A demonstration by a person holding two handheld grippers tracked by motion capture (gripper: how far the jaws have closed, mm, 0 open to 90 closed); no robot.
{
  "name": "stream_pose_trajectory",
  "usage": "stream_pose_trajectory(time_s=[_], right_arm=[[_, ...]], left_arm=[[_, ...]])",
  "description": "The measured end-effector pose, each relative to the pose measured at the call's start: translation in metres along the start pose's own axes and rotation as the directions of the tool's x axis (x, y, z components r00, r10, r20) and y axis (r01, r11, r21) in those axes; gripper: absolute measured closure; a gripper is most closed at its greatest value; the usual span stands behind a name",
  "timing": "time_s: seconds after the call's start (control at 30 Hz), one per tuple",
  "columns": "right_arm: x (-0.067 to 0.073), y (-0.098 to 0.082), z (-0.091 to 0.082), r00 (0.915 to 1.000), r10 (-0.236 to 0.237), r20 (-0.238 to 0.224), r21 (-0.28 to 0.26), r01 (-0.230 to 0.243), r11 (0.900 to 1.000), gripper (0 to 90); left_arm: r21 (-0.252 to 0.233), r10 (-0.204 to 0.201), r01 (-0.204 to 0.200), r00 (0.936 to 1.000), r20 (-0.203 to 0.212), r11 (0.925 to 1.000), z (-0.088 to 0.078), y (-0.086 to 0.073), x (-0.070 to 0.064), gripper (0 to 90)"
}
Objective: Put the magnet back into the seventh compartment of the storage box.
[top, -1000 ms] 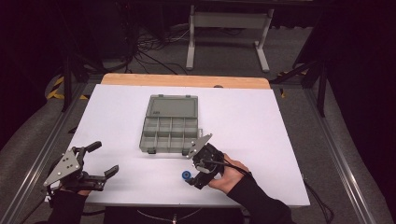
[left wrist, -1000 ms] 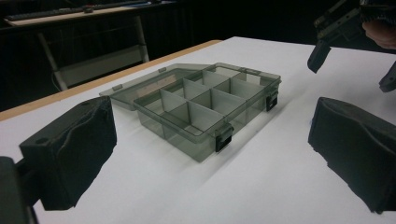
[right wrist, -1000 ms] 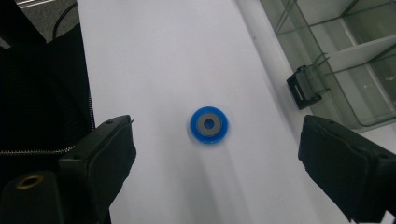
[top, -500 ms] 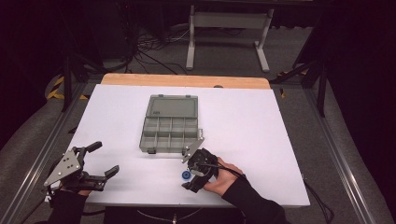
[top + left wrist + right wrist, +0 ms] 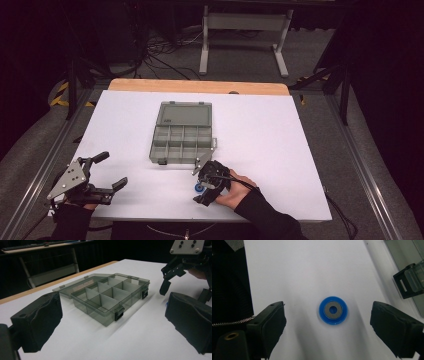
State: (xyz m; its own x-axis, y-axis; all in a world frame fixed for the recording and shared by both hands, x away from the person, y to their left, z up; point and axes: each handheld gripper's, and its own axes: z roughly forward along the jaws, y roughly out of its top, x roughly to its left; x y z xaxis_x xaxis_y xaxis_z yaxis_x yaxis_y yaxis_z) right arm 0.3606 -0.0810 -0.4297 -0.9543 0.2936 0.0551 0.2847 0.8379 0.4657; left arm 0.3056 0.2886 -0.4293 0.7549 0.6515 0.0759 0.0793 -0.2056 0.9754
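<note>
A small blue disc [image 5: 199, 188] with a grey ring in its middle [image 5: 333, 310] lies flat on the white table [image 5: 280, 135], just in front of the box's near right corner. My right gripper [image 5: 202, 186] points down over it, and its open jaws [image 5: 329, 316] stand wide on either side without touching it; they have just closed a little. A smoky clear organizer box [image 5: 182, 142] lies open mid-table, its compartments empty [image 5: 107, 293]. My left gripper [image 5: 112, 170] rests open at the near left corner with nothing between its jaws [image 5: 112, 325]. It faces the box and the right gripper [image 5: 165, 286].
The box's lid [image 5: 184, 113] lies flat behind it, and black latches [image 5: 405, 285] stick out on its front wall. A wooden strip [image 5: 200, 86] runs along the table's far edge. Metal rails [image 5: 357, 165] flank the table, with dark floor and a stand beyond.
My right gripper has come down and toward the near edge onto the blue disc, which now sits between its jaws. The left gripper has not moved.
</note>
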Motion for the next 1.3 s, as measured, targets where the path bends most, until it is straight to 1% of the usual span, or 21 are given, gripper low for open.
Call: stream_pose_trajectory(time_s=[0.07,0.23,0.33,0.5,0.6,0.63,0.73,0.77,0.87,1.0,1.07,1.1,1.3], right_arm=[[0.0001,0.0001,0.0006,1.0,-0.004,-0.003,0.001,0.004,1.0,13.7],[-0.0001,0.0002,0.002,1.0,-0.003,0.007,0.003,0.003,1.0,16.6],[-0.0002,0.0004,0.0019,1.0,-0.005,0.004,0.0,0.005,1.0,22.0],[0.0013,0.0013,0.002,0.9997,-0.022,0.009,-0.004,0.022,1.0,34.6],[0.0006,0.0011,0.0023,0.9998,-0.016,0.015,-0.001,0.016,1.0,41.9],[0.0006,0.0011,0.0023,0.9998,-0.016,0.015,-0.001,0.016,1.0,41.9],[0.0,0.0011,0.0025,0.9997,-0.009,0.022,0.0,0.009,1.0,47.9],[-0.0005,0.0011,0.0028,0.9998,-0.013,0.017,0.001,0.013,1.0,52.1],[-0.0005,0.0012,0.0033,0.9996,-0.017,0.023,0.0,0.017,1.0,54.3],[-0.0016,0.0013,0.0043,0.9994,-0.018,0.029,0.007,0.018,1.0,60.9],[-0.002,0.0013,0.0049,0.9994,-0.013,0.032,0.011,0.012,1.0,61.1],[-0.0021,0.0014,0.0052,0.9994,-0.015,0.032,0.015,0.014,1.0,61.3],[-0.0024,0.0016,0.0044,0.9992,-0.017,0.035,0.015,0.017,1.0,62.0]], left_arm=[[-0.004,0.0,0.0,1.0,-0.001,1.0,0.0003,-0.0001,-0.0001,1.7],[-0.004,-0.001,0.001,1.0,-0.002,1.0,0.0003,-0.0001,-0.0002,1.7],[-0.005,-0.001,0.001,1.0,-0.002,1.0,0.0003,0.0,-0.0003,1.7],[-0.004,0.001,-0.001,1.0,-0.003,1.0,0.0002,0.0001,-0.0005,1.7],[-0.004,0.0,0.0,1.0,-0.003,1.0,0.0002,0.0,-0.0004,1.7],[-0.004,0.0,0.0,1.0,-0.002,1.0,0.0001,0.0,-0.0003,1.7],[0.0,0.001,-0.001,1.0,-0.001,1.0,0.0001,0.0,-0.0003,1.7],[0.003,0.003,-0.003,1.0,0.0,1.0,0.0,0.0001,-0.0002,1.7],[0.003,0.005,-0.005,1.0,-0.001,1.0,-0.0001,0.0002,-0.0002,1.7],[-0.003,0.0,-0.001,1.0,-0.002,1.0,0.0002,-0.0001,-0.0003,1.7],[-0.002,-0.001,0.001,1.0,-0.002,1.0,0.0004,-0.0002,-0.0005,1.7],[0.004,0.0,0.0,1.0,0.001,1.0,0.0,0.0,-0.0002,1.7],[0.007,0.001,-0.001,1.0,0.001,1.0,-0.0001,0.0001,0.0003,1.7]])
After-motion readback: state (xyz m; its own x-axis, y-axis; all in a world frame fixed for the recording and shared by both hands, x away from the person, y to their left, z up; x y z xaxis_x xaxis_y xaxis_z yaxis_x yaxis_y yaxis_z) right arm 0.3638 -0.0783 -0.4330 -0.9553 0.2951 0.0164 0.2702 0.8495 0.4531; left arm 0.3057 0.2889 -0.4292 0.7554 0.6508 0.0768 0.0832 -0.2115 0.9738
